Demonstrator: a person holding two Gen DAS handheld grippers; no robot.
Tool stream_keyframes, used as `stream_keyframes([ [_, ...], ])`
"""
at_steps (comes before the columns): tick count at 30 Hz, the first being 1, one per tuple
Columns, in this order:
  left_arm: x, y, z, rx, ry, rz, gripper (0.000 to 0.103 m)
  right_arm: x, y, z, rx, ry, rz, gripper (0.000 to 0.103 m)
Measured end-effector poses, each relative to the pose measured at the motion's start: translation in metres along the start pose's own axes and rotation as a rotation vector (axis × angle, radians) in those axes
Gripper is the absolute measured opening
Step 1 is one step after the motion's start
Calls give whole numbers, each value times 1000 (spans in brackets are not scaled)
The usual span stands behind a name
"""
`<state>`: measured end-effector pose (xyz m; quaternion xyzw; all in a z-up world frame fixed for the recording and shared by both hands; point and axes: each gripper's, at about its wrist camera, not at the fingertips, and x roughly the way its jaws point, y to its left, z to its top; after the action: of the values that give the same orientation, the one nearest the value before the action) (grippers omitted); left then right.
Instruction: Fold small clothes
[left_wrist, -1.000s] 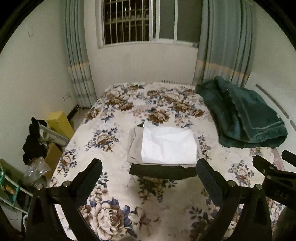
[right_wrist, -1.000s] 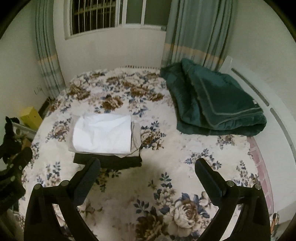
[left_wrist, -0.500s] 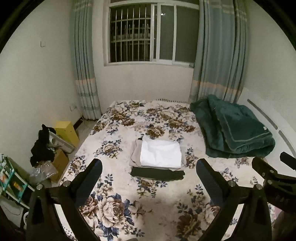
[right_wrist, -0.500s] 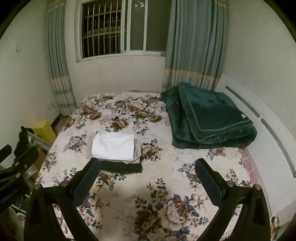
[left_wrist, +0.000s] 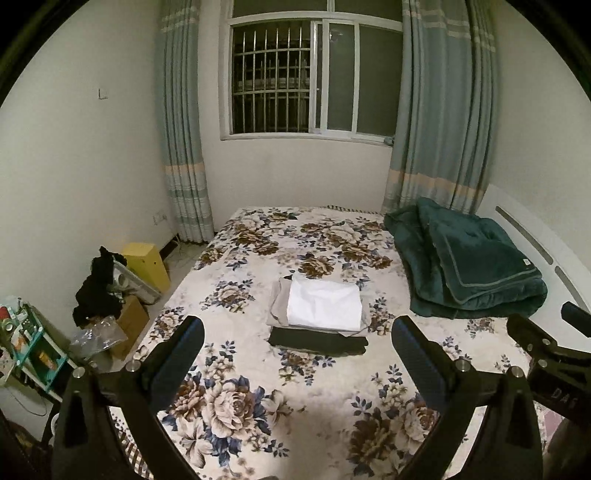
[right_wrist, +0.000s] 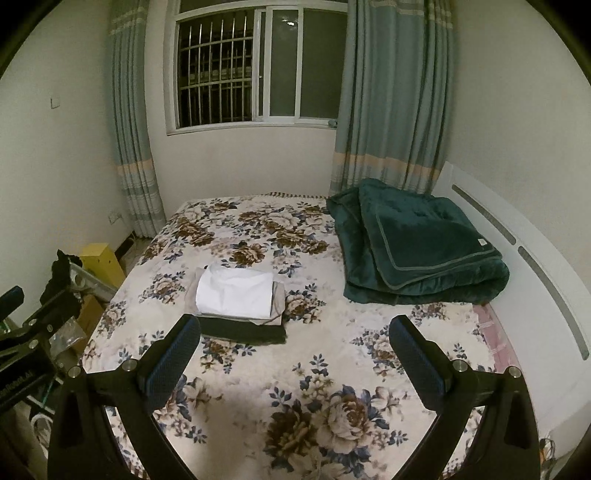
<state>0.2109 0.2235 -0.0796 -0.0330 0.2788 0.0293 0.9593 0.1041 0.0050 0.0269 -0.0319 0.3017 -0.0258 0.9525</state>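
A stack of folded clothes lies mid-bed: a white piece on top, a beige one under it and a dark one at the bottom. The stack also shows in the right wrist view, with the white piece on top. My left gripper is open and empty, held well back from the stack above the near part of the bed. My right gripper is open and empty, also back from the stack, to its right.
The bed has a floral cover. A folded green blanket lies at the right by the white headboard. Boxes, dark clothing and clutter stand on the floor at the left. Window and curtains are behind.
Both grippers have pulled back and tilted upward away from the stack; it looks smaller and farther now. The stack has not moved. Both grippers stay open.
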Motion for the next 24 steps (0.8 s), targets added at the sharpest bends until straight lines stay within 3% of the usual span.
stream_keyframes([
  [24,-18,-10,-3,7,-20,21,103,-13,-15,10,-23,-25,43,103],
])
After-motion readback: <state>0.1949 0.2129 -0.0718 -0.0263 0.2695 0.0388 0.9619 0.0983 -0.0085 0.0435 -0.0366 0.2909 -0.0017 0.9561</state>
